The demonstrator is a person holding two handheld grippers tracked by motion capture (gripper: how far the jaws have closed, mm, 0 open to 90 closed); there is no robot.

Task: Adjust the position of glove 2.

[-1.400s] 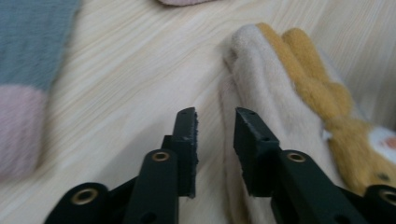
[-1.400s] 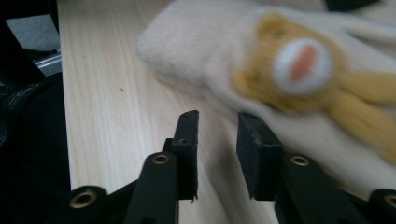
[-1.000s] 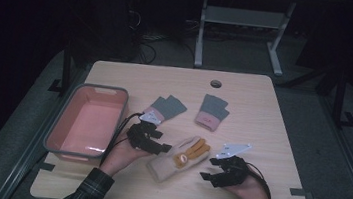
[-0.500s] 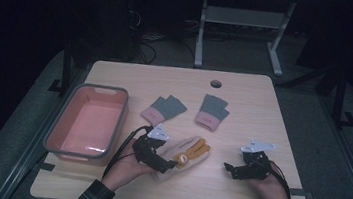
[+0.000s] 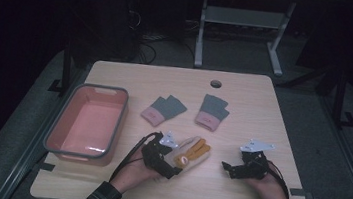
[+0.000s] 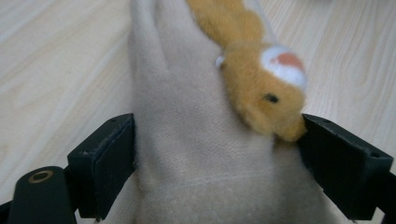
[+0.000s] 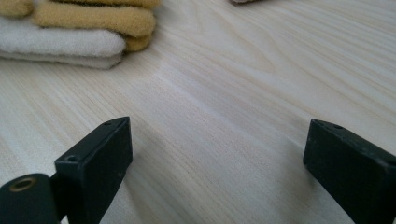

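Your left gripper (image 5: 169,165) straddles the glove (image 6: 196,154) cuff, jaws wide, its length running straight ahead; right gripper (image 5: 229,169) empty, wide.

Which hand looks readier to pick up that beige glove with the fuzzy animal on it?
The left. The left gripper already has its open jaws on either side of the beige glove, while the right gripper is open over bare table, apart from the glove.

Glove: beige fleece glove (image 6: 196,154) lying flat on the wooden table (image 6: 51,65).
Decoration: orange plush animal (image 6: 261,79) on the glove's upper right.
Left gripper (image 6: 217,163): jaws spread wide, flanking the glove's cuff end, just opened.
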